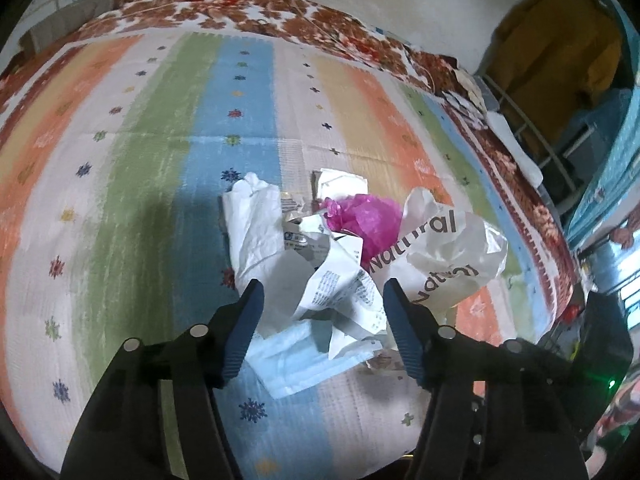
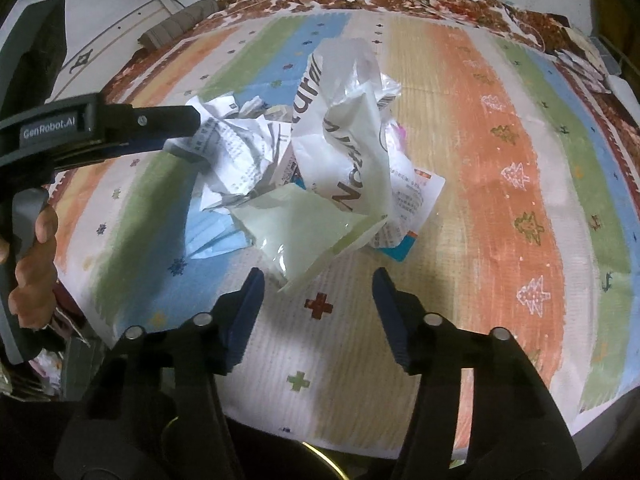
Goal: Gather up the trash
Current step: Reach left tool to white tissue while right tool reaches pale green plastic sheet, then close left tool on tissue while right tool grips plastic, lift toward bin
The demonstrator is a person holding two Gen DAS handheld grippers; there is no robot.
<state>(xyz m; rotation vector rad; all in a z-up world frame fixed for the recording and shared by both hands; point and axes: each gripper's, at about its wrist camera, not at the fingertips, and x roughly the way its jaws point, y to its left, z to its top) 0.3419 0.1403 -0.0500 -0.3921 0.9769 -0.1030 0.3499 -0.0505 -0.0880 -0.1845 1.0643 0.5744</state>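
A heap of trash lies on a striped cloth (image 1: 152, 184). It holds a crumpled printed paper (image 1: 340, 292), a white tissue (image 1: 256, 224), a pink wrapper (image 1: 368, 216), a white "Natural" bag (image 1: 448, 248) and a light blue face mask (image 1: 296, 360). My left gripper (image 1: 323, 287) is open, its fingers on either side of the crumpled paper. In the right wrist view the bag (image 2: 344, 136) stands tall over the paper (image 2: 236, 156) and mask (image 2: 212, 232). My right gripper (image 2: 318, 276) is open, just short of the bag's near corner. The left gripper (image 2: 160, 128) reaches in from the left.
The striped cloth (image 2: 500, 208) covers a bed with a red flowered blanket (image 1: 280, 12) along its far edge. A metal rack (image 1: 532, 132) and yellow cloth (image 1: 560, 40) stand to the right. A printed leaflet (image 2: 416, 200) lies under the bag.
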